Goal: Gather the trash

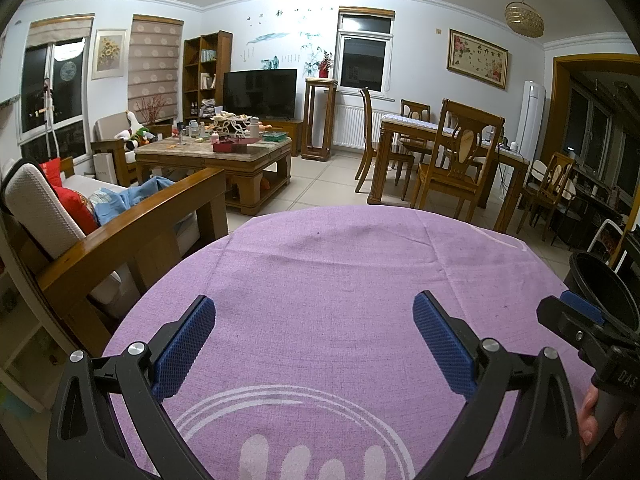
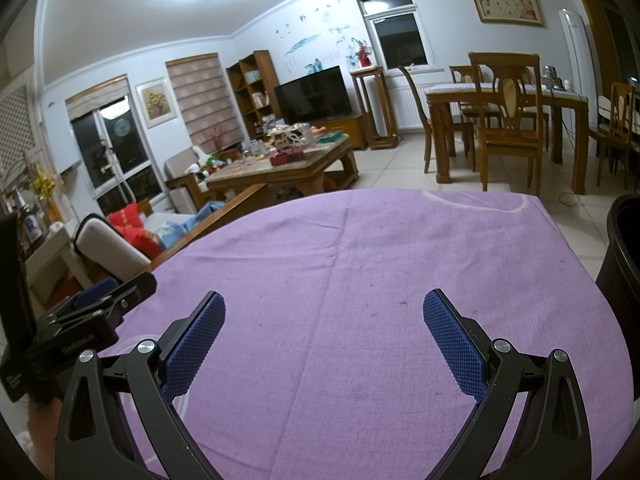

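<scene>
A round table under a purple cloth fills the lower half of both views, and no trash shows on it. My left gripper hovers over the near part of the cloth, open, with nothing between its blue pads. My right gripper is open too, also over bare cloth. A black bin stands at the table's right edge. In the left wrist view the right gripper's fingers reach in front of the bin. In the right wrist view the left gripper's body shows at the left.
A wooden sofa with red cushions stands left of the table. Beyond lie a cluttered coffee table, a TV, and a dining table with chairs. Tiled floor separates them.
</scene>
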The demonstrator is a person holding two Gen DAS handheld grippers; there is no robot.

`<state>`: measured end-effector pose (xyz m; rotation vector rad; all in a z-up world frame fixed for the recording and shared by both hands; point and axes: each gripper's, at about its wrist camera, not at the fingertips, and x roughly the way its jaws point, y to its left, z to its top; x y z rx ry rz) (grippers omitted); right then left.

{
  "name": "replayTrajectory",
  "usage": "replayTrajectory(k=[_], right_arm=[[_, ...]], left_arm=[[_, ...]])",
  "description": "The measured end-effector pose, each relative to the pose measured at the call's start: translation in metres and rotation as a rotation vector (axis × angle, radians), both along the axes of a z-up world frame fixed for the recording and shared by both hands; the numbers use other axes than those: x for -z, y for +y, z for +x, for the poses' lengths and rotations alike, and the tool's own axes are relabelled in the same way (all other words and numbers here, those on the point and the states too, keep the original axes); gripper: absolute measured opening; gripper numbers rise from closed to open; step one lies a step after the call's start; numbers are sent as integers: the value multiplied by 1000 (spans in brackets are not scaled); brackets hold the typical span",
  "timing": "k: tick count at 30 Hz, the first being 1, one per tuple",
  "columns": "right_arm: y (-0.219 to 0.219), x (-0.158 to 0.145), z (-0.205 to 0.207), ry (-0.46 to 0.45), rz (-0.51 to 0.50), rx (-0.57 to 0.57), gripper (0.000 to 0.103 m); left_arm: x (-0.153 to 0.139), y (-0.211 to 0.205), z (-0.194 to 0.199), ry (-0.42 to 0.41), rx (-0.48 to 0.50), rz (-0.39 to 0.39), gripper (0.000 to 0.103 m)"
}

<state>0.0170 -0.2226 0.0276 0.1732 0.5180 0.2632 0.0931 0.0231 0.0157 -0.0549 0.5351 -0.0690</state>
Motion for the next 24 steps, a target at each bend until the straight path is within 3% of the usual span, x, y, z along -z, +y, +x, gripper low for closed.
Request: replayTrajectory(k=[24], right_arm=[[-1, -6, -2, 4, 2, 1, 98]], left_arm=[[-3, 5, -13, -11, -18, -2, 98]])
